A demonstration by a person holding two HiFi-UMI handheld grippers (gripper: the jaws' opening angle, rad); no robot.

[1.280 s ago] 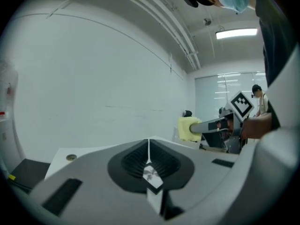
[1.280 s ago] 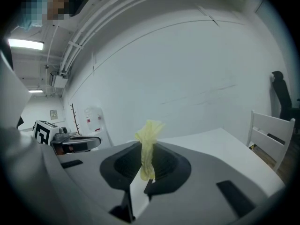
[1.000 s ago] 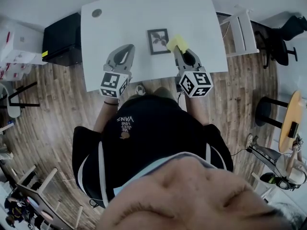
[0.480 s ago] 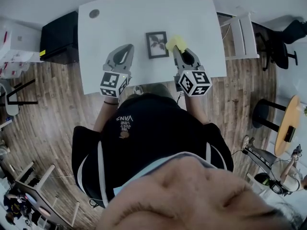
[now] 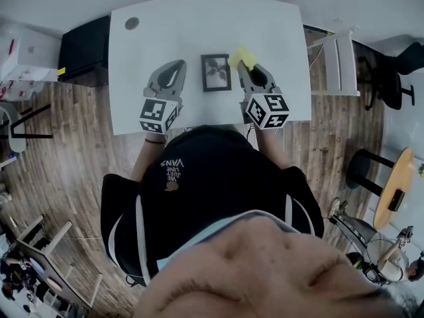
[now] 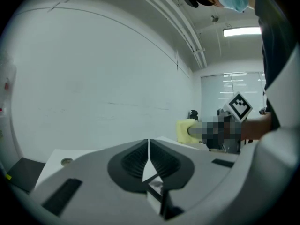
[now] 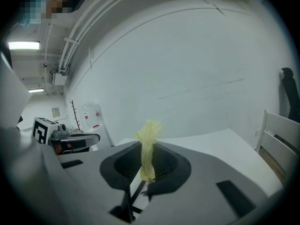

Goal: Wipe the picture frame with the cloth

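The picture frame (image 5: 216, 72) lies flat on the white table (image 5: 152, 38), near the middle of it and a little toward the person's edge; it is dark, with a pale picture of a plant inside. All places here are given from this frame. The right gripper (image 5: 244, 67) is just to the right of the frame, with its tips beside the frame's upper right corner. In the right gripper view its jaws are pressed together on the yellow cloth (image 7: 148, 134), and a thin bunched strip of the cloth stands up from between them. In the head view the rest of the cloth shows as a yellow lump directly at the frame's upper right corner. I cannot tell whether it touches the frame. The left gripper (image 5: 176, 67) is to the left of the frame, a little apart from it, above the bare table and pointing the same way as the right one. In the left gripper view its jaws (image 6: 148, 143) meet along one thin line and nothing is between them. A small round grey cap (image 5: 132, 23) sits in the table top far to the upper left of the frame. A black cabinet (image 5: 85, 45) stands on the wooden floor (image 5: 59, 144), beyond the table's left edge.
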